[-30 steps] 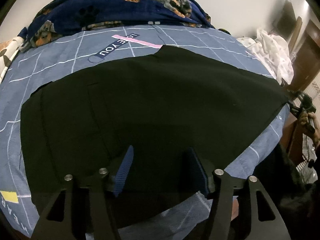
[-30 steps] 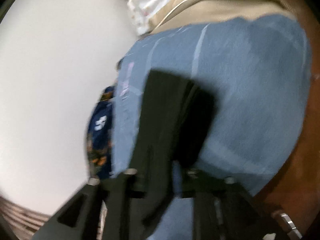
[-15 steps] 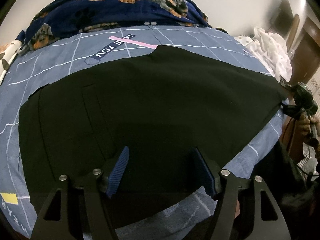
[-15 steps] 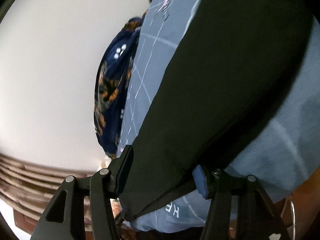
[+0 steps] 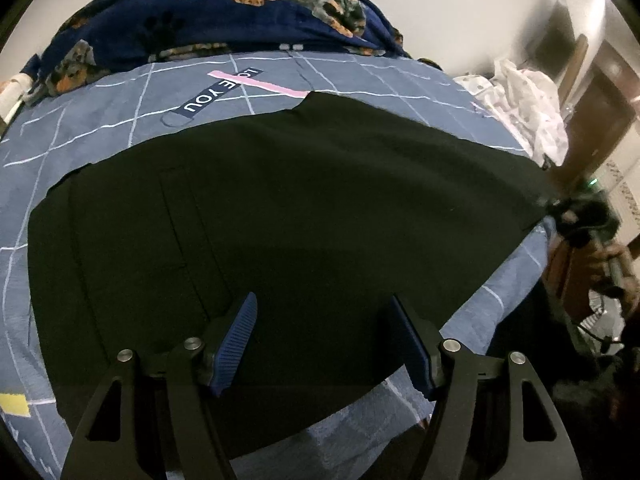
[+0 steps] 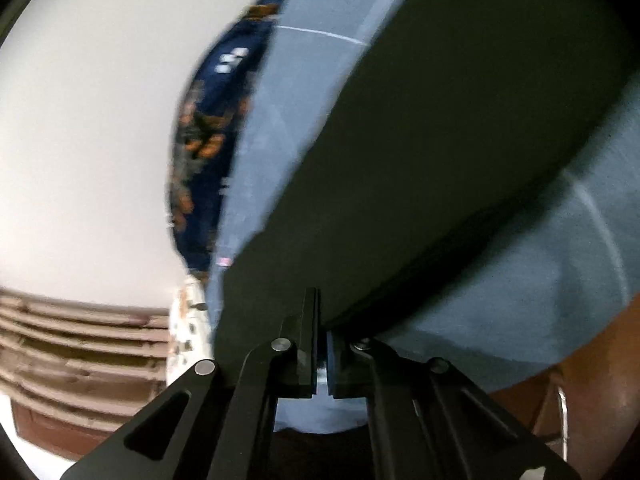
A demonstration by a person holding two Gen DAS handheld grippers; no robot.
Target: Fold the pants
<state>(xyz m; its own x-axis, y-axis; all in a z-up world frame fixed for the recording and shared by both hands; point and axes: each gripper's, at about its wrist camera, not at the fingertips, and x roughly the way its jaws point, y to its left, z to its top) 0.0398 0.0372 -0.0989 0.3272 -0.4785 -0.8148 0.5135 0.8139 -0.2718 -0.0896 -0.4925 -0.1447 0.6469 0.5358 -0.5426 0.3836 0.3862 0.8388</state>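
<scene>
Flat black cloth pants [image 5: 304, 216] are spread on the blue grid-print bedsheet [image 5: 120, 120] beneath the wide-spread left gripper [image 5: 324, 340], hem pinched in the pressed-together right gripper [image 6: 320, 344]; thin bite, slip-out is judged likely when lifted.

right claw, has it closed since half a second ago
Yes. The right claw, whose fingers stood wide apart on either side of the black pants edge, now has them pressed together on that edge, over the blue bedsheet.

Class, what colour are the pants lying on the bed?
Plain black pants, seen best in the left wrist view.
</scene>
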